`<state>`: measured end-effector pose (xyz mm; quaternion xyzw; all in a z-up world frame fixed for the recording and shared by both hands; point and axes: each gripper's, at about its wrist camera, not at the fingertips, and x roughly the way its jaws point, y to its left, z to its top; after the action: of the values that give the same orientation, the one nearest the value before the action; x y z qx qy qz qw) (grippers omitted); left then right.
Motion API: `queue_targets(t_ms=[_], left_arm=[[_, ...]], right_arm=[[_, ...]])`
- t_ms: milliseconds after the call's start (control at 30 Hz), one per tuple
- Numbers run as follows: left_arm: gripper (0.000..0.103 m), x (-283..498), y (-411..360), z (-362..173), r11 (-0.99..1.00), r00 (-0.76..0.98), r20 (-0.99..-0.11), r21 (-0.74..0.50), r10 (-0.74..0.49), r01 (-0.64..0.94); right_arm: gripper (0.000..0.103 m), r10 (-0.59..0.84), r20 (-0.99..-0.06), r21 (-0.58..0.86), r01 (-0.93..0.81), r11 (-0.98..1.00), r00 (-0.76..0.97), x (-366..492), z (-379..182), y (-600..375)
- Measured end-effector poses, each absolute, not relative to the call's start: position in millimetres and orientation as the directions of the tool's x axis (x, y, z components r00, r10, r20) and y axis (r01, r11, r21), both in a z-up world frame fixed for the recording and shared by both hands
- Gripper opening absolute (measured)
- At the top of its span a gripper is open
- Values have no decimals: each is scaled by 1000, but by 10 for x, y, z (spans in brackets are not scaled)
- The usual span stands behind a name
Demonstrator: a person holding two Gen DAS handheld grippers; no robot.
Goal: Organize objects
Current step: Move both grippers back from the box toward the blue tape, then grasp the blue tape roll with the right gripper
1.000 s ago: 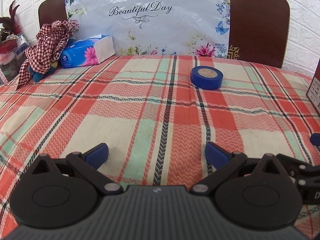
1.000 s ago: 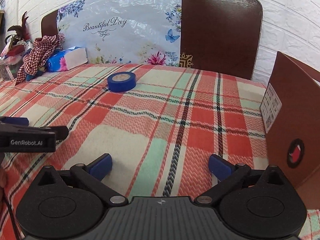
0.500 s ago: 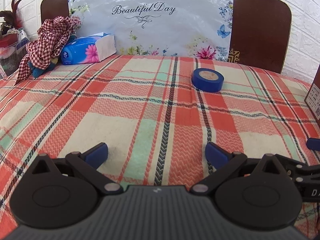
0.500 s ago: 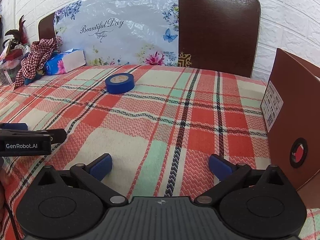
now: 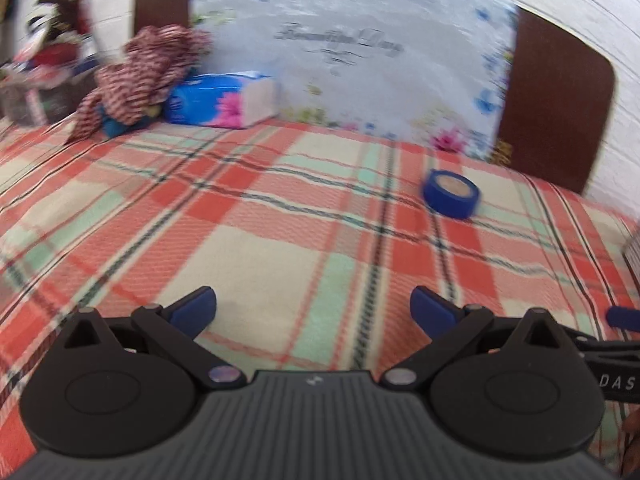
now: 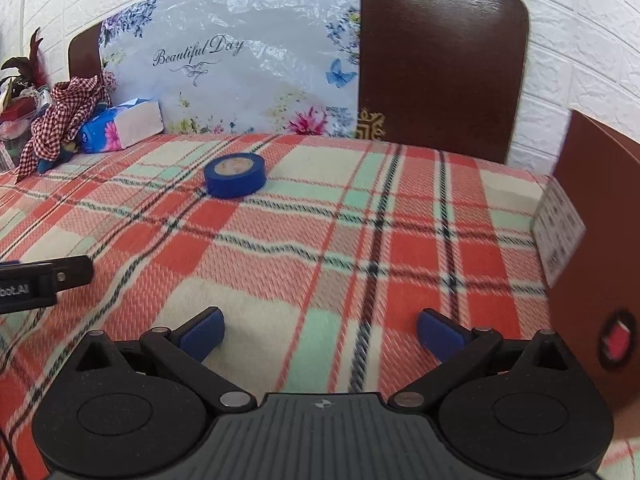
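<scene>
A blue roll of tape (image 5: 451, 193) lies flat on the plaid blanket (image 5: 260, 248), far ahead and right of my left gripper (image 5: 313, 306), which is open and empty. In the right wrist view the tape (image 6: 235, 175) lies ahead and left of my right gripper (image 6: 320, 334), also open and empty above the blanket (image 6: 320, 240). A blue tissue pack (image 5: 222, 99) and a red checked cloth (image 5: 140, 72) sit at the back left; both also show in the right wrist view, the pack (image 6: 120, 126) beside the cloth (image 6: 64, 116).
A brown cardboard box (image 6: 596, 260) stands at the right edge. A brown headboard (image 6: 436, 60) with a floral plastic sheet (image 6: 232, 64) closes the back. Clutter (image 5: 44, 64) sits at the far left. The left gripper's side (image 6: 40, 280) shows at the right view's left edge.
My left gripper has swung to the left, so the tape now lies further right in its blurred view. My right gripper has moved forward a little, toward the tape.
</scene>
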<state>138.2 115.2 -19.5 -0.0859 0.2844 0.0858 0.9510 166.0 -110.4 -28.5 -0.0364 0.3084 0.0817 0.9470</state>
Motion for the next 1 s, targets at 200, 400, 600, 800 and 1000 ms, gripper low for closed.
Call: queue_targets(t_ms=[200,400,600,800,1000], left_arm=[[103,1422,1261,-203,950,819,-554,-149,149,-274],[103,1458,1209,-217,959,814,-559,-109,159,-262],[103,1474,1175,-225,960,810,-561,-91,170,-264],[103,1482,1150,-227,961,808,-562,-80,177,-266],[103,1481,1145,-229,961,808,-563,-78,176,-264]], right_arm=[[93,196,-553,-46,-265,963,810,2107,-253,-789],[74,233,-510,-105,-329,938,828,2565,-234,-419],[71,254,-510,-84,-341,936,822,2873,-236,-305],[62,290,-534,-49,-372,927,794,2963,-247,-289],[57,289,-530,-103,-398,912,797,2763,-244,-254]])
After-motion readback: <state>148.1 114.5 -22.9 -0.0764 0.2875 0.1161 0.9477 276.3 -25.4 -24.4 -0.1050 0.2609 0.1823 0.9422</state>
